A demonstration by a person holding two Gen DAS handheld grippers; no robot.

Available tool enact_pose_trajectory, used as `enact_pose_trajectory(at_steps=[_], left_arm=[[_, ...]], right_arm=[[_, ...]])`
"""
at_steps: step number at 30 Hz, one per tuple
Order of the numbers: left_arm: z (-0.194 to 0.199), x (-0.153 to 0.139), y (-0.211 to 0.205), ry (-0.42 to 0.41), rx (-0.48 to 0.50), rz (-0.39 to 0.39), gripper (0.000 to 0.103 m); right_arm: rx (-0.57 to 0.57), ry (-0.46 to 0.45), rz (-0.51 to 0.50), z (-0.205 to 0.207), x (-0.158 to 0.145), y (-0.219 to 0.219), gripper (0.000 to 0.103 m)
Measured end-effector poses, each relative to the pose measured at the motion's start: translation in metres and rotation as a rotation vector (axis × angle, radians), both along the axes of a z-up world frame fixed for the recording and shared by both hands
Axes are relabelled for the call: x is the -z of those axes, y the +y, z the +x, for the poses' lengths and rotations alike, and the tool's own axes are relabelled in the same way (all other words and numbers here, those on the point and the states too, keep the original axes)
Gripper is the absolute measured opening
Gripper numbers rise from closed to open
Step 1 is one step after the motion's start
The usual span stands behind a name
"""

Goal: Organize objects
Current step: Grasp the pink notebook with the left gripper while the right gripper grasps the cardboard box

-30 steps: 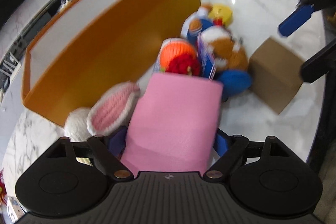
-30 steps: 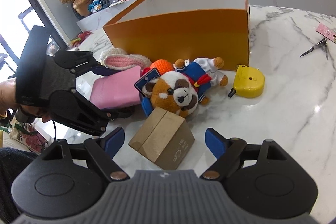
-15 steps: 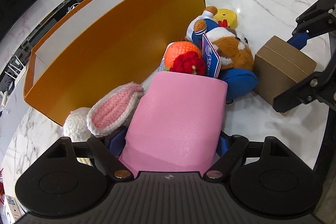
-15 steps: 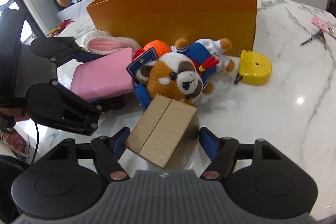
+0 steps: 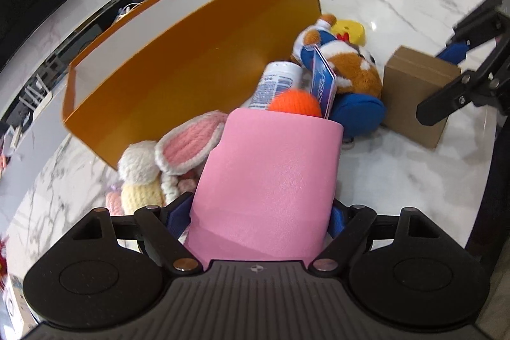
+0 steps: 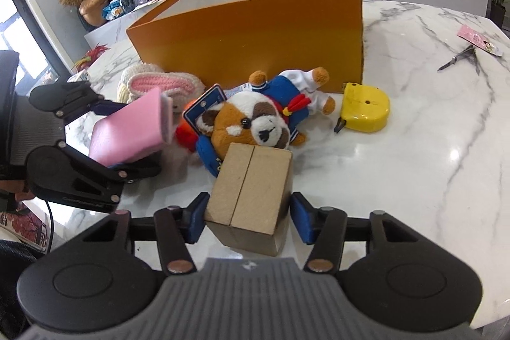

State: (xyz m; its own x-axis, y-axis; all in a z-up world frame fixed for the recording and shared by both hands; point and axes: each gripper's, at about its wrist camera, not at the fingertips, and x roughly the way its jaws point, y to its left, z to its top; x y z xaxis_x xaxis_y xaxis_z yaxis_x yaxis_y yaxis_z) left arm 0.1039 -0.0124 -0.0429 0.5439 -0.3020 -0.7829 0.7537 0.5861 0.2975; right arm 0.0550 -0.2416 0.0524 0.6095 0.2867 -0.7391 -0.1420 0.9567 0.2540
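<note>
My left gripper is shut on a pink pouch and holds it just above the table, beside a crochet bunny. From the right wrist view the same left gripper and pouch show at the left. A small cardboard box stands on the marble table between the fingers of my right gripper. Its jaws are closing; the left pad is at the box and a thin gap remains at the right pad. The big orange box stands open behind the toys.
A plush animal in blue, a blue card, a white bottle and an orange ball lie against the orange box. A yellow tape measure sits to the right, scissors further right.
The right gripper's fingers came forward around the cardboard box and narrowed onto it. The left gripper rose slightly with the pink pouch, uncovering the white bottle.
</note>
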Motion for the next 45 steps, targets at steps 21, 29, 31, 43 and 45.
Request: enact_pose_trajectory(at_steps=[21, 29, 31, 43, 45], left_arm=[[0.008, -0.011, -0.001, 0.011, -0.089, -0.085, 0.096], [0.007, -0.021, -0.006, -0.004, -0.092, -0.137, 0.095], [0.005, -0.022, -0.006, -0.005, -0.100, -0.140, 0.095], [-0.024, -0.038, -0.004, -0.060, -0.191, -0.180, 0.095], [-0.028, -0.042, -0.004, -0.070, -0.211, -0.195, 0.095]], right_arm=[[0.007, 0.001, 0.012, -0.002, 0.001, -0.004, 0.056], [0.005, -0.003, 0.009, -0.002, 0.000, -0.003, 0.055], [0.007, -0.008, 0.006, -0.002, -0.001, -0.004, 0.054], [0.043, -0.057, 0.009, -0.010, -0.012, -0.016, 0.050], [0.050, -0.060, -0.015, -0.011, -0.012, -0.016, 0.050]])
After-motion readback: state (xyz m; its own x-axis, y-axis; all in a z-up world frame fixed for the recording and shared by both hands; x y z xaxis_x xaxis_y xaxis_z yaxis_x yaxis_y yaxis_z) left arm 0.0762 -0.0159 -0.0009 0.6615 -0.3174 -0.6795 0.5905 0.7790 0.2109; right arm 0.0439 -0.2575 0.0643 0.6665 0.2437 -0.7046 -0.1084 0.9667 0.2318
